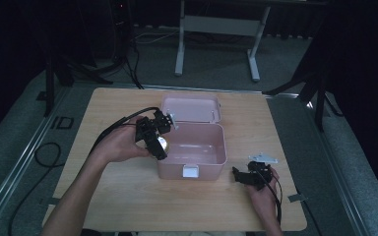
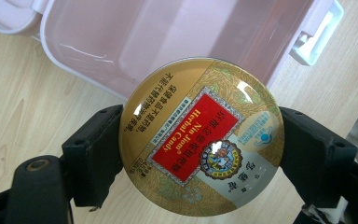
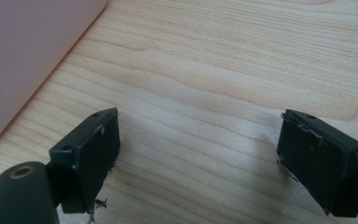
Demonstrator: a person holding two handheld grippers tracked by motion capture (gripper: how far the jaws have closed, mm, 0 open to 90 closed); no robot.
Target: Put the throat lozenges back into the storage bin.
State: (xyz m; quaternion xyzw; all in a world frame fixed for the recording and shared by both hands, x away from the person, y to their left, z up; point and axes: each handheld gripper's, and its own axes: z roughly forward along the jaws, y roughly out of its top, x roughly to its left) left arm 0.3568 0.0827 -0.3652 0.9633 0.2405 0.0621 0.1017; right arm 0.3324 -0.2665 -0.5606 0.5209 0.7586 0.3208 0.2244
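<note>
Tin gripped, not yet in the box.

Your left gripper point(image 2: 200, 154) is clamped on the round gold candy tin point(image 2: 201, 137), held over the near-left rim of the open pink box point(image 1: 211, 157); drop-in & release left, I'd say. Your right gripper point(image 3: 198, 163), jaws apart w/ nothing between, rests on the table point(image 3: 223, 65) right of the box.

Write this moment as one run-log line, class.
left gripper: shut on candy tin, over pink box | right gripper: open, empty, on table

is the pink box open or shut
Open: the pink box has its lid swung back flat on the table, and its inside looks bare.
</note>
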